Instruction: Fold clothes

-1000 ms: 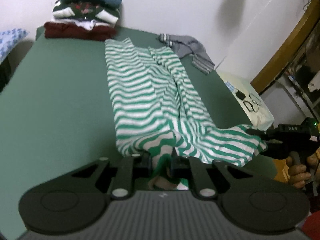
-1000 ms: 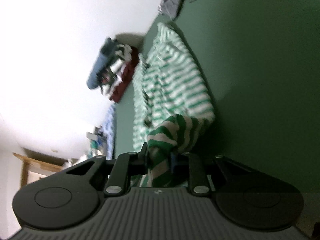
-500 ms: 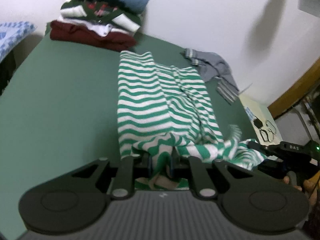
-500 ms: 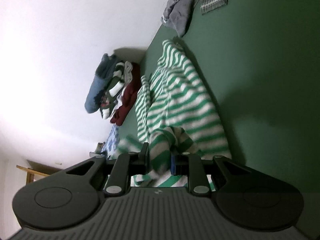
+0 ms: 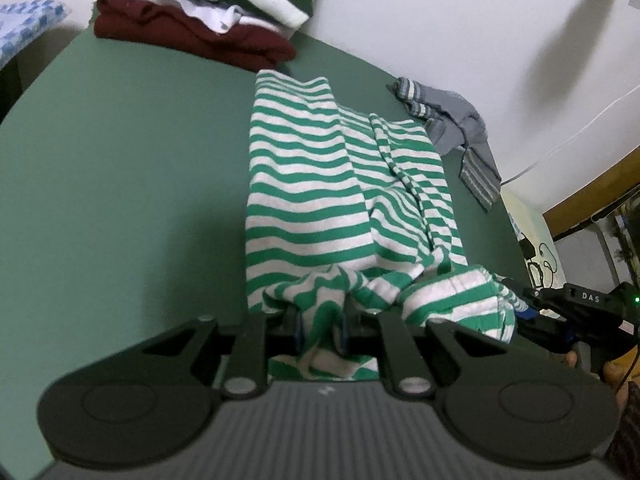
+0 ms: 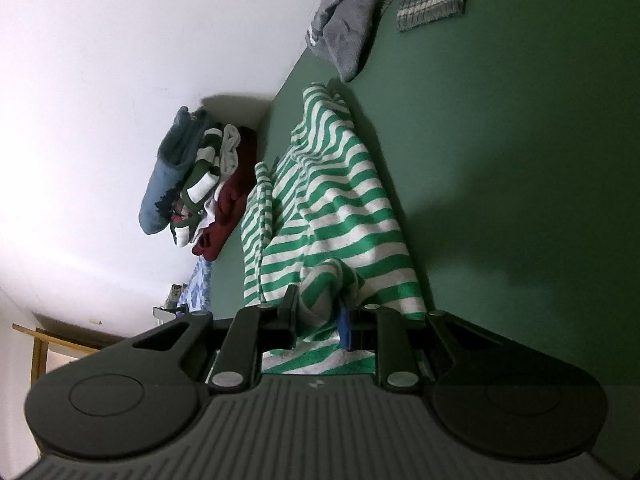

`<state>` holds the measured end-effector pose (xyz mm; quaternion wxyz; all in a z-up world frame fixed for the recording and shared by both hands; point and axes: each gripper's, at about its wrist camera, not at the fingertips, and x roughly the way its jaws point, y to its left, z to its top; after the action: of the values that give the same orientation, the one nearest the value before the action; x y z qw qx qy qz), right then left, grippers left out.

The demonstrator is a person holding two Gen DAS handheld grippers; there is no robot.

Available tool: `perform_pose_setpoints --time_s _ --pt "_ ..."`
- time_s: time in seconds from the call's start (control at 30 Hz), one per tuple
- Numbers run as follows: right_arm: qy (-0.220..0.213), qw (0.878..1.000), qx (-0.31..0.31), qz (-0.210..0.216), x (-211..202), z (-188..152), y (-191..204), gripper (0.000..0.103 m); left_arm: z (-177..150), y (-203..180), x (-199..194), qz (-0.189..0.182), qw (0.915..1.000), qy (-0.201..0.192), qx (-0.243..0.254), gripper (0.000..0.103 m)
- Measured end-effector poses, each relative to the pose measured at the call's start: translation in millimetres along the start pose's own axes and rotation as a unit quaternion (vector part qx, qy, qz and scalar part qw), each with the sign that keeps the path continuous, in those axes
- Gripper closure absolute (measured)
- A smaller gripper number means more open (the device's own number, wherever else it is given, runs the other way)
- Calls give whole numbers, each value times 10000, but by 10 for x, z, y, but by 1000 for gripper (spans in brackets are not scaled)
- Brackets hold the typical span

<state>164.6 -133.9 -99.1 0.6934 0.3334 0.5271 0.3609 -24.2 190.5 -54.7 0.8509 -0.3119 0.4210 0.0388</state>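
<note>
A green-and-white striped garment (image 5: 320, 184) lies lengthwise on the green table (image 5: 120, 184), its near end lifted and bunched. My left gripper (image 5: 320, 320) is shut on that near hem at its left corner. My right gripper (image 6: 318, 320) is shut on the same garment (image 6: 340, 208) at the other near corner. In the left wrist view the right gripper (image 5: 520, 312) shows at the right edge, gripping striped cloth. The far end of the garment rests flat near the stack.
A stack of folded clothes (image 5: 208, 12) sits at the table's far edge against the white wall; it also appears as the stack (image 6: 200, 184) in the right wrist view. A grey striped sweater (image 5: 452, 128) lies crumpled at the far right. Cables (image 5: 540, 256) lie on a side surface.
Both grippers have carried the near end of the striped garment forward toward the stack, so the garment looks shorter and its near part bunches over itself.
</note>
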Motion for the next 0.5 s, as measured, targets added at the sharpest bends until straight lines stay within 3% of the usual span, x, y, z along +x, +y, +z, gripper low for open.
perform_pose_setpoints --time_s 0.13,0.27,0.4,0.43,0.5 --pt "-33 9999 -134 6 -43 -21 53 78 -13 17 -1 -25 10000 33 15 91" --pt "-88 9995 -283 89 -147 -50 105 56 -24 36 -3 -62 10000 71 30 90" --pt "-236 9967 -772 -46 -296 -67 182 43 -16 68 -7 -180 9997 143 51 88" --pt "-275 9949 -959 -123 -336 -77 204 41 -13 78 -15 -197 9997 149 66 85" --pt "-353 9901 -1332 -275 -415 -96 249 39 -4 105 -41 -183 9997 125 120 61"
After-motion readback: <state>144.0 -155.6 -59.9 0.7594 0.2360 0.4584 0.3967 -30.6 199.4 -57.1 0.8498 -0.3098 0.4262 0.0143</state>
